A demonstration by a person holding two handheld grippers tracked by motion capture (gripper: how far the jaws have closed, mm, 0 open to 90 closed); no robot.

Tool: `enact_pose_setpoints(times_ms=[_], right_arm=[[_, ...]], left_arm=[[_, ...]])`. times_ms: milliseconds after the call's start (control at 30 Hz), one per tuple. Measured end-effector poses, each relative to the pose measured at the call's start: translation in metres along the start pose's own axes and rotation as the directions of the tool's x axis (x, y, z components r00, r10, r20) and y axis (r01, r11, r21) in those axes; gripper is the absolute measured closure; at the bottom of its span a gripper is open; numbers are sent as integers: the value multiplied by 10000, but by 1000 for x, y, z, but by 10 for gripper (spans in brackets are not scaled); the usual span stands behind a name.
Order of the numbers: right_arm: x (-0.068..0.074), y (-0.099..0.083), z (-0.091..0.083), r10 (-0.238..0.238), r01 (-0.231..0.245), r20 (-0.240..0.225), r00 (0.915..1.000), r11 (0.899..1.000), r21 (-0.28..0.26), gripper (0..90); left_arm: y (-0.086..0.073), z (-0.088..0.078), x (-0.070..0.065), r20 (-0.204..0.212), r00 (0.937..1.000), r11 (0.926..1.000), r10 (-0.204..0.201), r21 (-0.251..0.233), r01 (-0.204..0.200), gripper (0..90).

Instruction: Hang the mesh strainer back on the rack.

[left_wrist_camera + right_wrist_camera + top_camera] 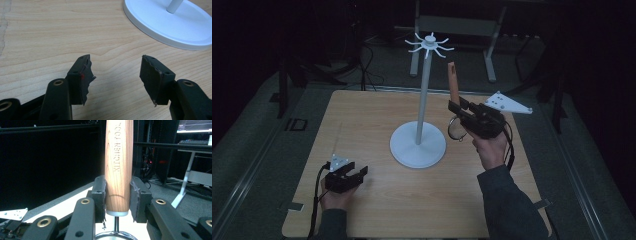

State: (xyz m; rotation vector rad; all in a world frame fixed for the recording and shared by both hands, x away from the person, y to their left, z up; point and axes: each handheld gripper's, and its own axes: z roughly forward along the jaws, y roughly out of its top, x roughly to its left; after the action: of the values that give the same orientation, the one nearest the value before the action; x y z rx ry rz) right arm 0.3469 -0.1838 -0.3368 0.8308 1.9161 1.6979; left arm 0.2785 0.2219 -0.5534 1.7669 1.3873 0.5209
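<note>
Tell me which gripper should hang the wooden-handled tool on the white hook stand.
Right. The right gripper already clamps the wooden-handled kitchen tool, raised beside the white hook stand. The left gripper sits open and empty, low near the table's front edge.

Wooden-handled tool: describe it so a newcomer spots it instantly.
Start at the white hook stand mid-table. Just right of its pole, the right hand-held gripper clamps a wooden-handled tool held upright, metal ring hanging below. It is the one wooden stick in the air, stamped KITCHEN TOOL.
</note>
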Motion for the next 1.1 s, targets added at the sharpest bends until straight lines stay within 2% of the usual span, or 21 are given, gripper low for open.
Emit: enact_pose_setpoints(times_ms=[1100], right_arm=[[7,22,2,-294,295,20,9996,9988,-403,690]], left_arm=[[0,1,0,10,10000,10000,21,32,-21,426]])
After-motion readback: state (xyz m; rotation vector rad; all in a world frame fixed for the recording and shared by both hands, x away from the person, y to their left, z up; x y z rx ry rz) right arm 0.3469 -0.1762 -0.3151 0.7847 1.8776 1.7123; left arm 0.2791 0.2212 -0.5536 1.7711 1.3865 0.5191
